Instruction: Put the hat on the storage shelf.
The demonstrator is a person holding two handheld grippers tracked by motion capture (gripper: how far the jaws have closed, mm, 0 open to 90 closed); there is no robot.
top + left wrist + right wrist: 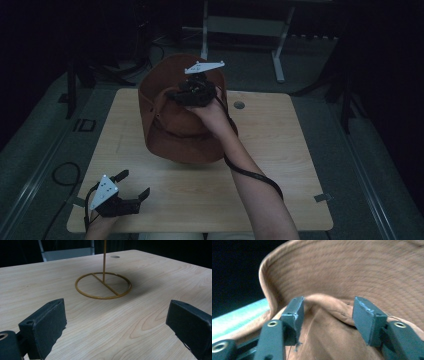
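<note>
A: We're up at the far side of the pale wooden counter (280,165), where the brown wide-brimmed fabric hat (170,135) sits high, apparently on the thin brass-coloured wire stand with a ring base (103,286).

B: And the right hand-held gripper (197,92) is right on the hat's crown. In the right gripper view its jaws stand partly apart, with a fold of the hat's fabric (329,307) between them, and the pads look clear of it.

A: So we judge this as the letting-go step: the hat looks placed, and the grip is off.

B: The left hand-held gripper (134,186) rests low at the near corner of the counter, jaws wide apart, holding nothing.

A: Next, we'd say, the right one has to back straight off without snagging the brim or tipping that slender stand.

B: As for containers, there are none; the hat's hollow faces down over the stand, and we can't see inside it.
</note>
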